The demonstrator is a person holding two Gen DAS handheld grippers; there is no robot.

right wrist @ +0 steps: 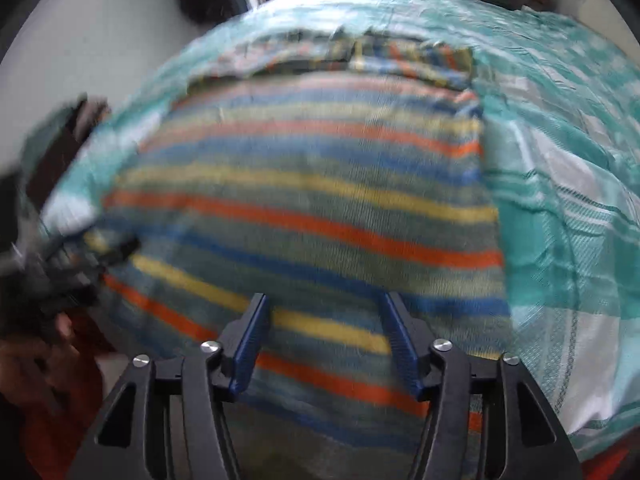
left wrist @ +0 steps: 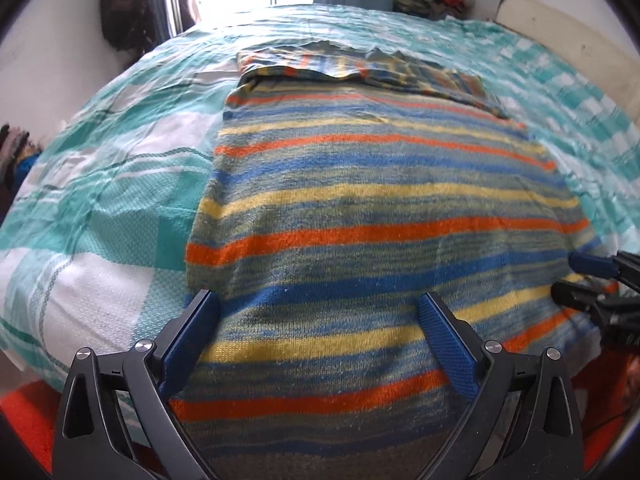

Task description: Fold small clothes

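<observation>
A knitted sweater striped in blue, yellow and orange (left wrist: pixel 380 208) lies flat on the teal-and-white checked bed cover (left wrist: pixel 100 208), sleeves folded across its far end. Both the left hand-held gripper (left wrist: pixel 320 312) and the right hand-held gripper (right wrist: pixel 324 312) hover released over the sweater's near hem, holding nothing. The next fold likely calls for pinching that hem.

A knitted sweater (left wrist: pixel 380 208) striped in blue, yellow, orange and grey-green lies flat, its far end folded back over itself.
</observation>
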